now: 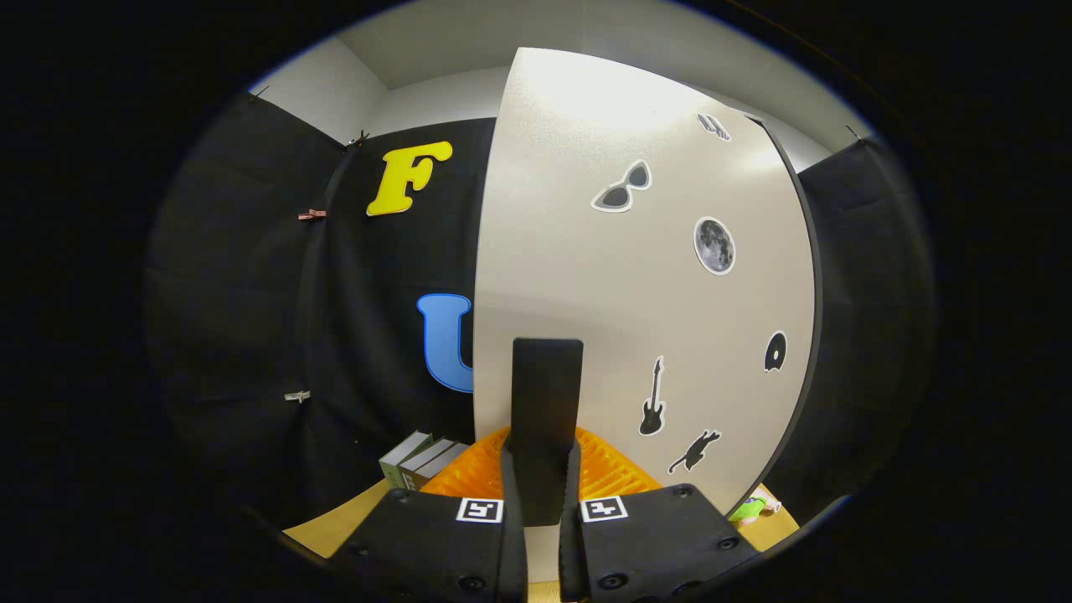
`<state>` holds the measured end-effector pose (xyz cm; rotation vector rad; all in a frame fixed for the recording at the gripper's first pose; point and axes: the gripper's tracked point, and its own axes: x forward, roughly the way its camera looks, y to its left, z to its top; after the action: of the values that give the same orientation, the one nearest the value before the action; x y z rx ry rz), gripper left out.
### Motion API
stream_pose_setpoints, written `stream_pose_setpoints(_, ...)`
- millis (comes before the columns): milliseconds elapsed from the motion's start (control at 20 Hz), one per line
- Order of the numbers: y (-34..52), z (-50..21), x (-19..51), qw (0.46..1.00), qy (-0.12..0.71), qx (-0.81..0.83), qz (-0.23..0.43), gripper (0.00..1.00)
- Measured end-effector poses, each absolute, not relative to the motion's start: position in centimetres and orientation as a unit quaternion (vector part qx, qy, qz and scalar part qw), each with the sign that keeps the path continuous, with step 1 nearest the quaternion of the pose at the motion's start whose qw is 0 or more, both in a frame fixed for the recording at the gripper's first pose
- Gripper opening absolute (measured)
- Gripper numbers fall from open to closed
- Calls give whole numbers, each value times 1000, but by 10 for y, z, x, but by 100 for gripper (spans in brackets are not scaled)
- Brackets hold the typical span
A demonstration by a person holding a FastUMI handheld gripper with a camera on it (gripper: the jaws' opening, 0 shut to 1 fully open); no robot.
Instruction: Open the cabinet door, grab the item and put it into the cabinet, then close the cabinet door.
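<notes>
Two fingers of my claw (541, 494) are pressed in on the dark upright handle (546, 402) of the cabinet door (620, 318), closed down to just its width, with the handle rising from between them. The pale door stands right ahead of me and blocks most of what lies beyond; it carries stickers: sunglasses (621, 188), a moon (713, 245), a guitar (652, 399), a cat (694, 450) and a small dark disc (775, 352). Low down, just behind my fingers and against the door's foot, sits an orange ribbed basket (603, 473). Beside it, toward the booth wall, a few books (421, 460) stand on the wooden tabletop (339, 523). Past the door's far edge, on the same tabletop, lies a small green item (748, 508), well apart from my fingers. I cannot see into the cabinet.
</notes>
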<state>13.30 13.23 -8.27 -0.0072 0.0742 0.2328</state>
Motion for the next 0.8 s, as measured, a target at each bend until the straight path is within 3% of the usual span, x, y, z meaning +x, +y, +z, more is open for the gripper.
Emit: stream_pose_setpoints(800, 84, -76, 69, 976, 35, 16, 213, 19)
